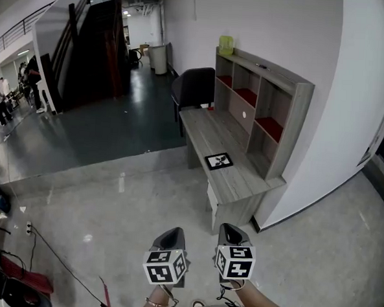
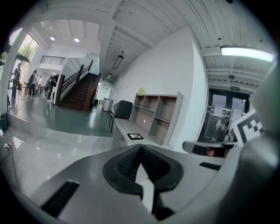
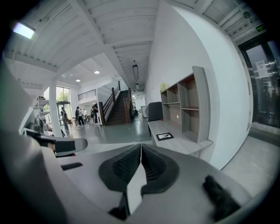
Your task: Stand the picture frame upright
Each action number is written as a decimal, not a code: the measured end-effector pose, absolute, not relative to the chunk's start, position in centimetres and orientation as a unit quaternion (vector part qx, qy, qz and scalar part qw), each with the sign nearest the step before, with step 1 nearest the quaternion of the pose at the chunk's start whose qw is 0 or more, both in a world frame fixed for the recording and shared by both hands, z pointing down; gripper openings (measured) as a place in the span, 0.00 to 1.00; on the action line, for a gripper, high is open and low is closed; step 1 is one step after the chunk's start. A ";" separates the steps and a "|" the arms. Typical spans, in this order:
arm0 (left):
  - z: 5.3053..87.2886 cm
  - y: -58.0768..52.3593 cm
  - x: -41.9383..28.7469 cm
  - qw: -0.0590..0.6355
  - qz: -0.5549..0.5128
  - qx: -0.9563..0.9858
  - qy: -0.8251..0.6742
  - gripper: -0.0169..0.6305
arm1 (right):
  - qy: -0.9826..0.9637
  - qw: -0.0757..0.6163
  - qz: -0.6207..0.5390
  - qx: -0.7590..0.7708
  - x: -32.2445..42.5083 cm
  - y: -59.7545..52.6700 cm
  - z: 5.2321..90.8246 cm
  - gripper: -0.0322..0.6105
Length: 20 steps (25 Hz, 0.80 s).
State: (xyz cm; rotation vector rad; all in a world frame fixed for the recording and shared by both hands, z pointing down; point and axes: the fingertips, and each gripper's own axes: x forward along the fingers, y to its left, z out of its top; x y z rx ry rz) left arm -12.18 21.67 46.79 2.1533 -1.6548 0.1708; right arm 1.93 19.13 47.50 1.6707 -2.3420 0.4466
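Lying flat on desk (image 1: 237,179): picture frame (image 1: 219,161), well ahead of left tool (image 1: 173,233), right tool (image 1: 232,230) | both clenched, empty

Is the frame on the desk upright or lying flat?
Lying flat. The frame rests face up on the desk, its whole face showing from above in the head view.

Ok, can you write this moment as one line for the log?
phase: not started, away from desk | picture frame: lying flat on desk | left gripper: shut, empty | right gripper: shut, empty
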 end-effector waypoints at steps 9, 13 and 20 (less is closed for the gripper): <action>46.9 17.4 -12.6 0.202 0.071 0.774 -0.597 0.04 | -0.801 0.112 0.159 0.566 1.6 14.8 48.1 0.10; 47.2 16.2 -12.5 0.204 0.076 0.775 -0.593 0.04 | -0.797 0.114 0.164 0.569 1.9 13.7 48.5 0.10; 48.3 15.1 -11.9 0.209 0.084 0.781 -0.583 0.04 | -0.789 0.131 0.173 0.574 2.5 13.0 49.9 0.10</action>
